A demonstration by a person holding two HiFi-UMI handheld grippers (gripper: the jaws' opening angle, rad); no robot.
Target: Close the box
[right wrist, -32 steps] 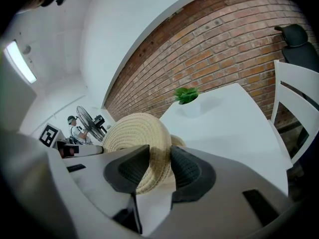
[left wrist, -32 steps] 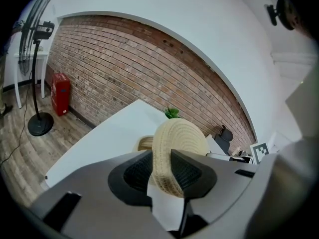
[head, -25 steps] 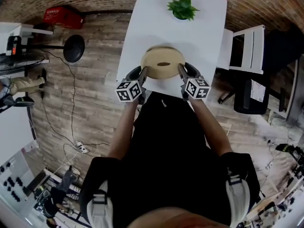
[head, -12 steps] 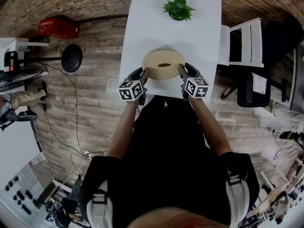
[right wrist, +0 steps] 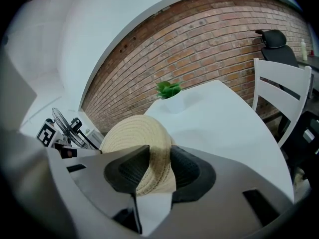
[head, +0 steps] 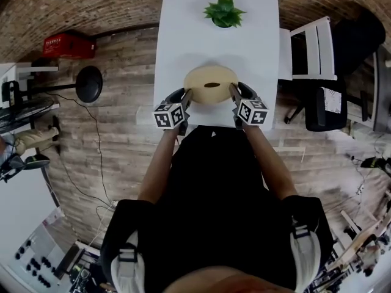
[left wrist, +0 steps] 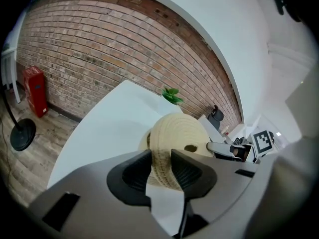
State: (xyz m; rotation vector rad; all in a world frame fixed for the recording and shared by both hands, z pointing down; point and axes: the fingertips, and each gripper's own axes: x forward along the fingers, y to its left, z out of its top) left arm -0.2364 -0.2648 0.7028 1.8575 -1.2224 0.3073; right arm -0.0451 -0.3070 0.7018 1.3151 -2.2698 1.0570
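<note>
A round, domed, woven beige lid (head: pixel 211 84) with a dark oval hole in its top is held over the near end of the white table (head: pixel 183 35). My left gripper (head: pixel 186 99) is shut on the lid's left rim and my right gripper (head: pixel 234 96) on its right rim. In the left gripper view the black pads pinch the lid (left wrist: pixel 179 136) edge-on, left gripper (left wrist: pixel 161 171). The right gripper view shows the same pinch on the lid (right wrist: pixel 134 136), right gripper (right wrist: pixel 159 171). A paler edge shows behind the rim; I cannot tell whether a box body is under it.
A small green potted plant (head: pixel 223 11) stands at the table's far end. A white chair (head: pixel 308 47) and a black office chair (head: pixel 327 108) stand to the right. On the floor to the left are a red case (head: pixel 67 44) and a round black stand (head: pixel 88 84).
The head view has drifted, so the table sits slightly differently in frame. Both grippers keep the same hold on the lid, which has hardly moved over the table.
</note>
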